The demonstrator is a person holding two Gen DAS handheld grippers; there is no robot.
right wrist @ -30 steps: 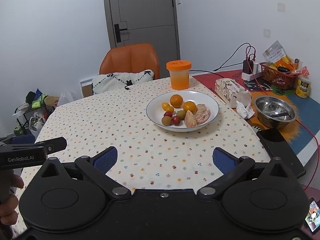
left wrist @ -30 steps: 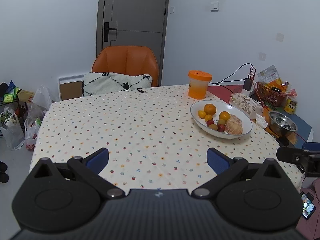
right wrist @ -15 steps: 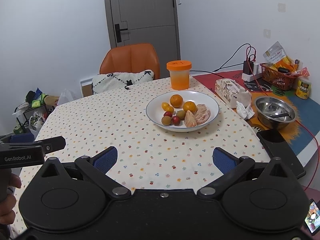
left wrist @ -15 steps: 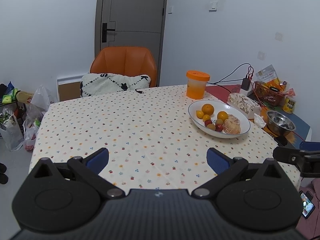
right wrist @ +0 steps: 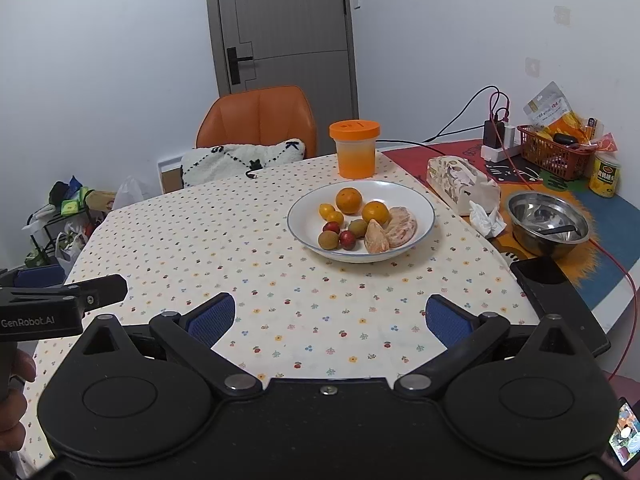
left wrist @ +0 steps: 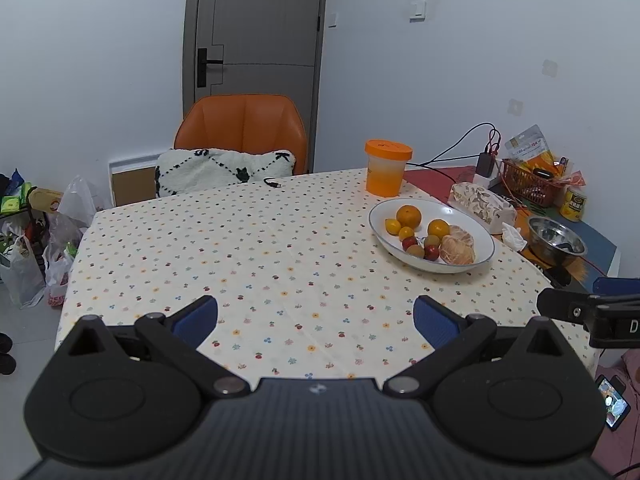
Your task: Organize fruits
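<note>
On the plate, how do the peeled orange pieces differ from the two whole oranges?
The peeled orange pieces are pale, matte and pith-streaked, while the whole oranges keep a bright, smooth orange skin. The peeled pieces are split wedges lying on their sides; the whole oranges are round and intact. The peeled pieces lie toward the plate's right side, the whole oranges nearer the orange-lidded jar. Both rest inside the same white plate.

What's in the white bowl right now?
The bowl holds two oranges, two small yellow fruits, two red ones, two greenish-brown ones and peeled citrus pieces. Anything lying beneath them is hidden.
</note>
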